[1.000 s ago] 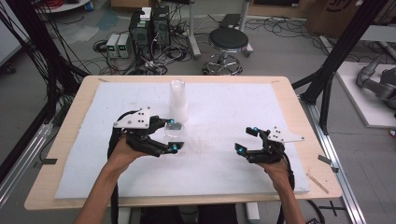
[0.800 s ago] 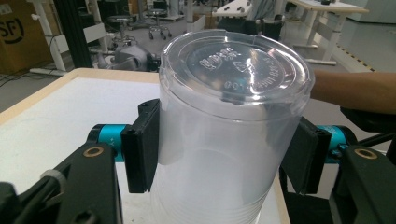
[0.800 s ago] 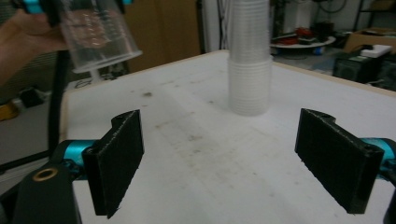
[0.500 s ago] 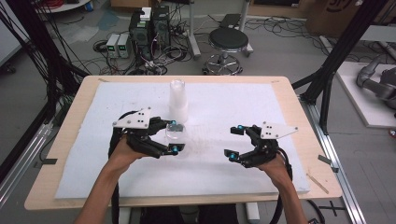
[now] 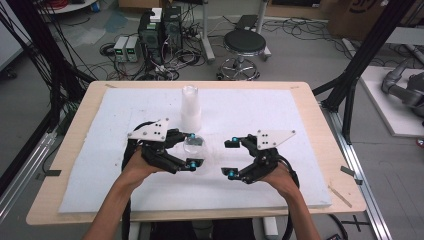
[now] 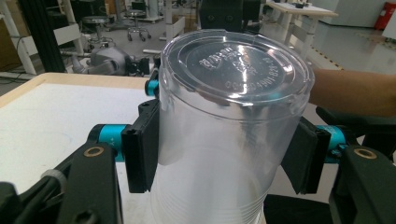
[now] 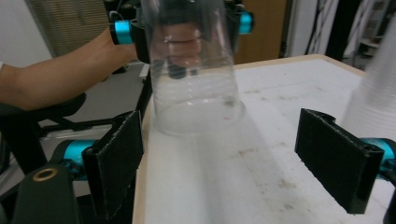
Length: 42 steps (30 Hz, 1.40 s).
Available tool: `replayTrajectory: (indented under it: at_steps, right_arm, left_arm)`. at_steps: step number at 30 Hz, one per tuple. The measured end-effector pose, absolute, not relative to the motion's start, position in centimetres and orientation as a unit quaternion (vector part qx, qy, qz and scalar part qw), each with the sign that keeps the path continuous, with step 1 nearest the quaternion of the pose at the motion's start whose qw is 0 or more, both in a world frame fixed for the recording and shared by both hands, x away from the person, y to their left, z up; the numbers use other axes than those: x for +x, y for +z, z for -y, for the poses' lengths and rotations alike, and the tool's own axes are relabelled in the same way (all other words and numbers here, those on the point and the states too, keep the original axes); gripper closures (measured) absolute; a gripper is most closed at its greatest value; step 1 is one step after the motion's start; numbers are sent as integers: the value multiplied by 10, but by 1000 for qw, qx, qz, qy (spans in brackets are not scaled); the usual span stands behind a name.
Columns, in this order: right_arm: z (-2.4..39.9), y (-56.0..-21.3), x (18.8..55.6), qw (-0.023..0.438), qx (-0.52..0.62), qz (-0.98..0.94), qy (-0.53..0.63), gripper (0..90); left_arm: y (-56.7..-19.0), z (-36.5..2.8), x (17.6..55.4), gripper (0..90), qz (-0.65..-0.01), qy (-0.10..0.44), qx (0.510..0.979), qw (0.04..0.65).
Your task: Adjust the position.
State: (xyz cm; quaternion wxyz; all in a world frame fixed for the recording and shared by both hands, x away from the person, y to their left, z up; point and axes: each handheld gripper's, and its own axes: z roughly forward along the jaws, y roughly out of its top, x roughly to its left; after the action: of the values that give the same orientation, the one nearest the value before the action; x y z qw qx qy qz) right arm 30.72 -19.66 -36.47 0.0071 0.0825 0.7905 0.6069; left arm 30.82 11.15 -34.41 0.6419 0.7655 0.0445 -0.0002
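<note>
A clear plastic cup stands mouth down on the white mat, its base facing up. My left gripper is shut on it, one black pad on each side of the cup's wall. My right gripper hovers a short way to the right of the cup, jaws wide open with nothing between them. In the right gripper view the cup stands ahead of the open jaws, with the left gripper behind it. A tall stack of clear cups stands just behind the held cup.
The white mat covers most of the wooden table. The cup stack rises at the right edge of the right gripper view. A stool and electronics boxes stand on the floor beyond the table.
My right gripper has moved left toward the cup and risen a little, its jaws still open. The left gripper and the cup have stayed put.
</note>
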Motion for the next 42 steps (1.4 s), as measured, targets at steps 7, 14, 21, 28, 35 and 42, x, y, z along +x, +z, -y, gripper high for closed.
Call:
replayTrajectory:
  at_steps: [7,14,21,28,35,42]
  right_arm:
    - [173,-364,306,-15,54,-794,605,151]
    - [160,-364,307,-24,41,-794,606,151]
    - [153,-365,307,-27,36,-791,610,152]
    - [148,-367,308,-32,32,-795,605,165]
    - [146,-369,307,-30,25,-793,608,214]
    - [146,-370,307,-29,18,-790,612,245]
  left_arm:
    - [-346,-105,307,375,-38,-8,765,643]
    - [-346,-102,306,375,-35,-13,763,645]
    - [-346,-98,304,375,-31,-17,759,651]
    - [-345,-97,303,375,-29,-21,756,654]
    - [-346,-96,303,375,-23,-25,757,652]
    - [-347,-96,304,375,-24,-26,756,654]
